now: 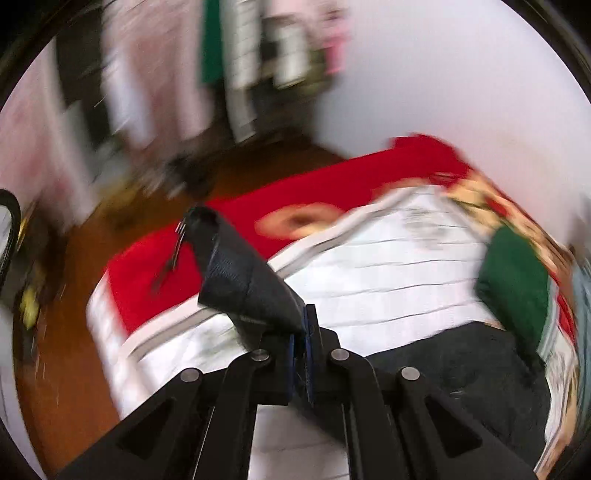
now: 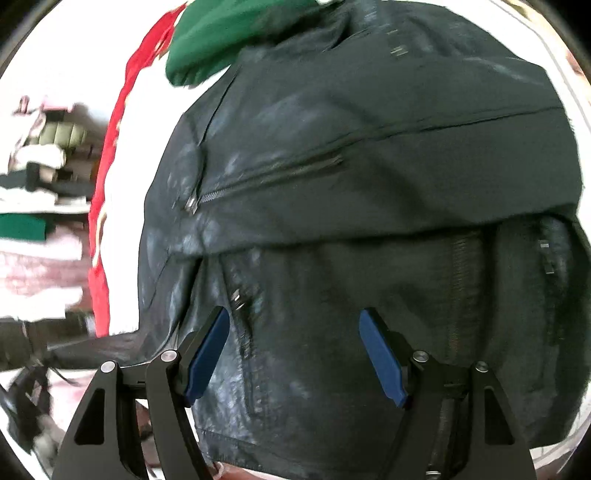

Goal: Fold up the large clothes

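Observation:
A black leather jacket with zips lies spread on the bed and fills the right wrist view. My right gripper is open just above its lower part, with nothing between its blue pads. In the left wrist view my left gripper is shut on a sleeve or corner of the black jacket, which stands up from the jaws. More of the jacket lies at the lower right of that view. The view is blurred by motion.
The bed has a white lined sheet and a red patterned blanket. A green garment lies by the jacket, also in the right wrist view. Brown floor and hanging clothes lie beyond.

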### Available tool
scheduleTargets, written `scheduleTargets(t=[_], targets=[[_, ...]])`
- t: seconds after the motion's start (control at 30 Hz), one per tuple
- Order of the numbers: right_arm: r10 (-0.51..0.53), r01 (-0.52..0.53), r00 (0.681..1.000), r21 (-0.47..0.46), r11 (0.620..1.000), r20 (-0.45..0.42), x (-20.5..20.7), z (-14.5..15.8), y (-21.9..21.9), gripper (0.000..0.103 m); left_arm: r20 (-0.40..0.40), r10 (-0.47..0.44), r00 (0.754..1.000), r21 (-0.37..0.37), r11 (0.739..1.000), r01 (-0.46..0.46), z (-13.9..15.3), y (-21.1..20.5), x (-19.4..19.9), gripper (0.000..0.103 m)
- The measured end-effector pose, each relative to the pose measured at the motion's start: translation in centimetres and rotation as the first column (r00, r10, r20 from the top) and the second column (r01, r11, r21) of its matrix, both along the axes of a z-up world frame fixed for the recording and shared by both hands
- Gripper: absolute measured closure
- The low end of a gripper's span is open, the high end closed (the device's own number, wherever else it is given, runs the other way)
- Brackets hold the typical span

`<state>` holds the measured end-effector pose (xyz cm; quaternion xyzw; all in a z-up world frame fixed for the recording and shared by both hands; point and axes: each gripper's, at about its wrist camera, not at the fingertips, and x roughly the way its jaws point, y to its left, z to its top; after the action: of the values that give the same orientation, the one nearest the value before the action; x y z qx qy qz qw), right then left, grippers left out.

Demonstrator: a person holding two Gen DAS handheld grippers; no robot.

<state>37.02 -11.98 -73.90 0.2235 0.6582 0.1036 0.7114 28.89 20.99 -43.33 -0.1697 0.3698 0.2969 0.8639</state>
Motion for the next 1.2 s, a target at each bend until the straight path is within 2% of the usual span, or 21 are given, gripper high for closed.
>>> scheduleTargets(t=[0.07, 0.13, 0.2, 0.3, 0.37, 0.4, 0.43, 0.47, 0.5, 0.53, 0.6, 0.63, 0.67, 0.7, 0.73, 0.77, 0.9, 1.03, 1.07, 1.17, 1.2], targets=[[-0.04, 0.04, 0.999, -0.018, 0.999, 0.009, 0.1, 0.3, -2.0, 0.028, 0.011, -0.154, 0.988, 0.041, 0.987, 0.154, 0.8, -4.3, 4.0, 0.102], [-0.087, 0.088, 0.996, -0.038, 0.995, 0.015, 0.1, 0.5, -4.3, 0.028, 0.01, -0.338, 0.941, 0.036, 0.941, 0.337, 0.7, -9.6, 8.1, 0.102], [-0.16, 0.16, 0.987, -0.069, 0.985, 0.009, -0.2, 0.4, -7.9, 0.028, 0.0, -0.507, 0.862, -0.013, 0.862, 0.507, -0.5, -15.3, 11.4, 0.102], [-0.257, 0.254, 0.966, -0.114, 0.961, -0.018, -0.8, -0.2, -12.5, 0.028, -0.04, -0.713, 0.7, -0.105, 0.7, 0.706, -3.6, -25.3, 14.7, 0.101], [-0.334, 0.329, 0.942, -0.13, 0.935, -0.026, -1.9, -0.6, -16.3, 0.028, -0.068, -0.815, 0.575, -0.156, 0.578, 0.801, -6.2, -32.2, 15.4, 0.101], [-0.37, 0.363, 0.928, -0.145, 0.92, -0.027, -2.6, -0.8, -18.3, 0.028, -0.082, -0.838, 0.54, -0.169, 0.546, 0.821, -7.2, -34.3, 15.4, 0.101], [-0.389, 0.381, 0.921, -0.15, 0.912, -0.027, -3.1, -0.9, -19.5, 0.028, -0.105, -0.866, 0.489, -0.189, 0.5, 0.845, -8.5, -37.2, 15.3, 0.101], [-0.416, 0.406, 0.909, -0.164, 0.899, -0.029, -3.9, -1.2, -21.2, 0.028, -0.127, -0.883, 0.451, -0.205, 0.468, 0.859, -9.5, -39.2, 15.1, 0.099], [-0.432, 0.42, 0.901, -0.176, 0.89, -0.032, -4.5, -1.4, -22.4, 0.028, -0.17, -0.894, 0.414, -0.22, 0.444, 0.869, -10.8, -41.5, 14.4, 0.099], [-0.446, 0.433, 0.894, -0.185, 0.882, -0.039, -5.1, -1.6, -23.7, 0.028, -0.202, -0.895, 0.397, -0.219, 0.436, 0.873, -11.7, -42.8, 13.9, 0.097], [-0.468, 0.451, 0.882, -0.195, 0.871, -0.05, -6.3, -2.1, -26.1, 0.028, -0.241, -0.891, 0.384, -0.202, 0.433, 0.878, -12.6, -44.4, 13.3, 0.094], [-0.47, 0.452, 0.881, -0.2, 0.869, -0.053, -6.7, -2.2, -26.8, 0.028, -0.246, -0.89, 0.385, -0.206, 0.436, 0.876, -13.0, -44.5, 13.0, 0.088], [-0.47, 0.451, 0.881, -0.203, 0.869, -0.054, -7.0, -2.2, -27.5, 0.028, -0.24, -0.892, 0.383, -0.223, 0.434, 0.873, -13.2, -44.4, 12.5, 0.075], [-0.469, 0.45, 0.881, -0.202, 0.87, -0.054, -7.3, -2.1, -28.1, 0.028, -0.235, -0.897, 0.375, -0.254, 0.429, 0.867, -13.6, -44.1, 12.2, 0.061], [-0.468, 0.45, 0.882, -0.196, 0.871, -0.051, -7.4, -2.0, -28.5, 0.028, -0.235, -0.898, 0.371, -0.269, 0.427, 0.864, -13.9, -44.4, 12.3, 0.02], [-0.465, 0.449, 0.884, -0.191, 0.873, -0.048, -7.5, -1.9, -28.7, 0.028, -0.229, -0.899, 0.373, -0.279, 0.427, 0.86, -13.9, -44.0, 12.1, 0.001], [-0.443, 0.432, 0.896, -0.161, 0.888, -0.038, -6.7, -0.8, -28.8, 0.028, -0.23, -0.875, 0.426, -0.289, 0.479, 0.828, -13.0, -41.1, 11.0, 0.001], [-0.401, 0.399, 0.916, -0.088, 0.913, -0.011, -4.2, 1.1, -27.2, 0.028, -0.263, -0.825, 0.501, -0.336, 0.565, 0.754, -11.8, -35.3, 9.2, 0.001], [-0.382, 0.382, 0.924, -0.061, 0.922, 0.0, -3.1, 1.5, -26.6, 0.028, -0.276, -0.807, 0.522, -0.336, 0.59, 0.734, -11.6, -33.8, 8.7, 0.001], [-0.305, 0.306, 0.952, -0.03, 0.952, 0.041, 1.0, 2.2, -24.5, 0.028, -0.382, -0.696, 0.609, -0.266, 0.713, 0.648, -11.6, -28.1, 7.6, 0.001], [-0.268, 0.271, 0.962, -0.037, 0.962, 0.054, 2.9, 2.1, -23.4, 0.028, -0.408, -0.659, 0.631, -0.237, 0.744, 0.624, -11.8, -26.8, 7.6, 0.001]])
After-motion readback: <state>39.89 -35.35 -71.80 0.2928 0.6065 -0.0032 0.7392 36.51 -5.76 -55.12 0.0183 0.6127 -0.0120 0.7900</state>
